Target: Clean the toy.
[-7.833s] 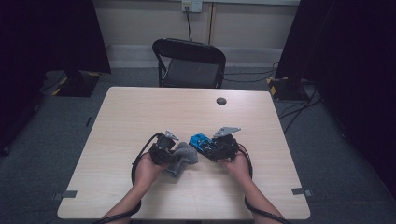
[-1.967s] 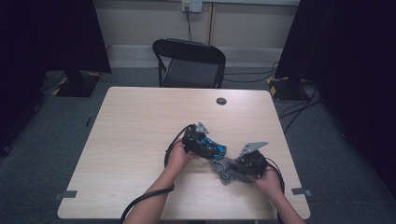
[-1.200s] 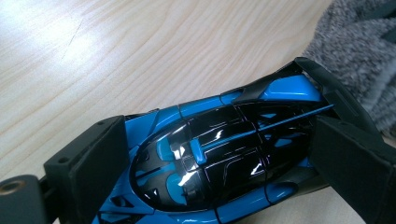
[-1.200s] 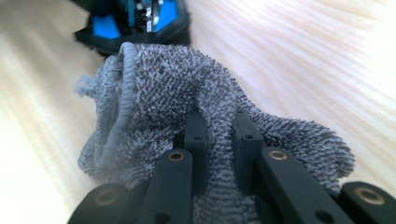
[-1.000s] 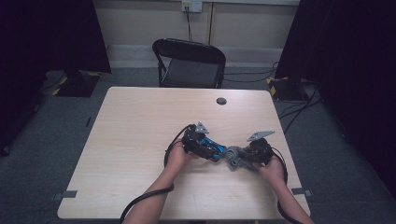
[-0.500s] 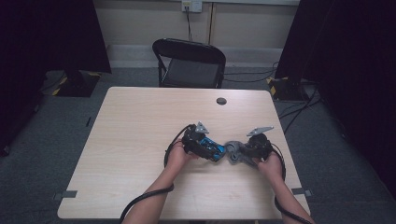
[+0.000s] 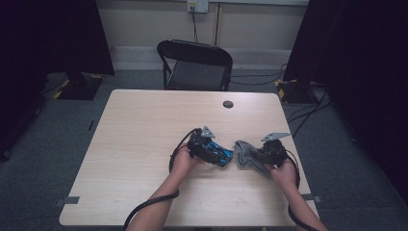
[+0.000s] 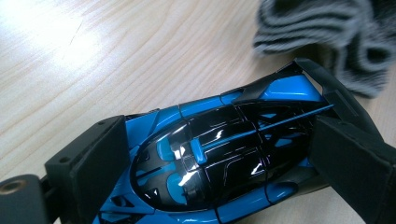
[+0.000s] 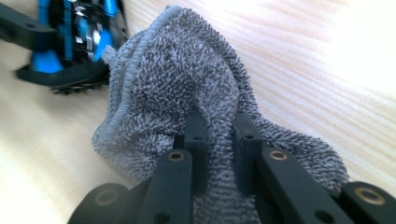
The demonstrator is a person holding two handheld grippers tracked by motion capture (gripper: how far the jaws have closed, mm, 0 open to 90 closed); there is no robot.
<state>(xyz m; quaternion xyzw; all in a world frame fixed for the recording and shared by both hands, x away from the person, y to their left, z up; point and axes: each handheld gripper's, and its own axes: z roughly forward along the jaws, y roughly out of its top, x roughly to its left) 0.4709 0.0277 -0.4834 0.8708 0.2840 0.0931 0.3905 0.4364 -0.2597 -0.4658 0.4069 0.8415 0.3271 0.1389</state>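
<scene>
L gripper (image 7: 219, 155) is clamped on a glossy blue-and-black plastic toy car (image 8: 219, 158), jaws pressing front and rear ends, w/ the car low over the light wooden table (image 7: 144, 125), approx centre-right. At its 3 o'clock, R gripper (image 9: 219, 140) is pinched tight on a fold of a grey terry cloth (image 9: 187, 79), bunched and just beside the car.

Car: prob light, rigid, slick shell, thin rear wing looks fragile — hold by the body ends, not the wing. Cloth: soft, limp, grips easily anywhere; take a thick fold.

No containers on the table.
</scene>
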